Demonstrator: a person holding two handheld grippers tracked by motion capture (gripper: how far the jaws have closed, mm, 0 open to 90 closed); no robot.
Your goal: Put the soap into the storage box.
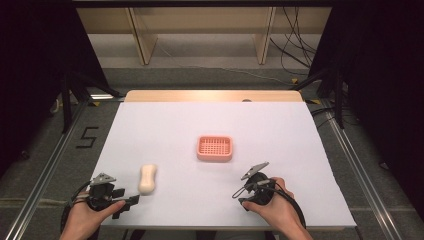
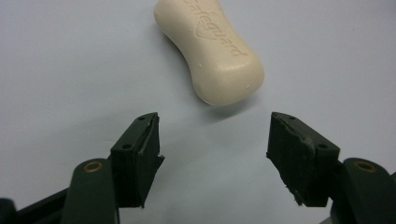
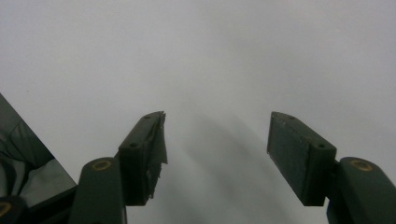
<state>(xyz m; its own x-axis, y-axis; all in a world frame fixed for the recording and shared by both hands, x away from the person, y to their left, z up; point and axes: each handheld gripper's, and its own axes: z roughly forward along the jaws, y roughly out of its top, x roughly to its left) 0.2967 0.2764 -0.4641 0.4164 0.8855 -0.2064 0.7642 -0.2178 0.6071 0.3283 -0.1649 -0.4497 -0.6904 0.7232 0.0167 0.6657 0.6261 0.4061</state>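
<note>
A cream bar of soap (image 1: pixel 147 179) lies on the white table cover near the front left. In the left gripper view the soap (image 2: pixel 210 51) sits just ahead of the open jaws and apart from them, with embossed lettering on top. My left gripper (image 1: pixel 131 202) (image 2: pixel 215 126) is open, held by a hand at the front left corner, its jaws pointing right towards the soap. A pink slotted soap dish (image 1: pixel 214 148) stands empty near the table's middle. My right gripper (image 1: pixel 239 198) (image 3: pixel 217 123) is open over bare white cover at the front right, with nothing between its jaws.
The white cover (image 1: pixel 280 135) spans the table, and a wooden strip (image 1: pixel 210 95) shows along the far edge. Grey floor carries a taped "5" (image 1: pixel 87 137) at the left. Black stand legs (image 1: pixel 67 100) and cables (image 1: pixel 295 50) flank the table.
</note>
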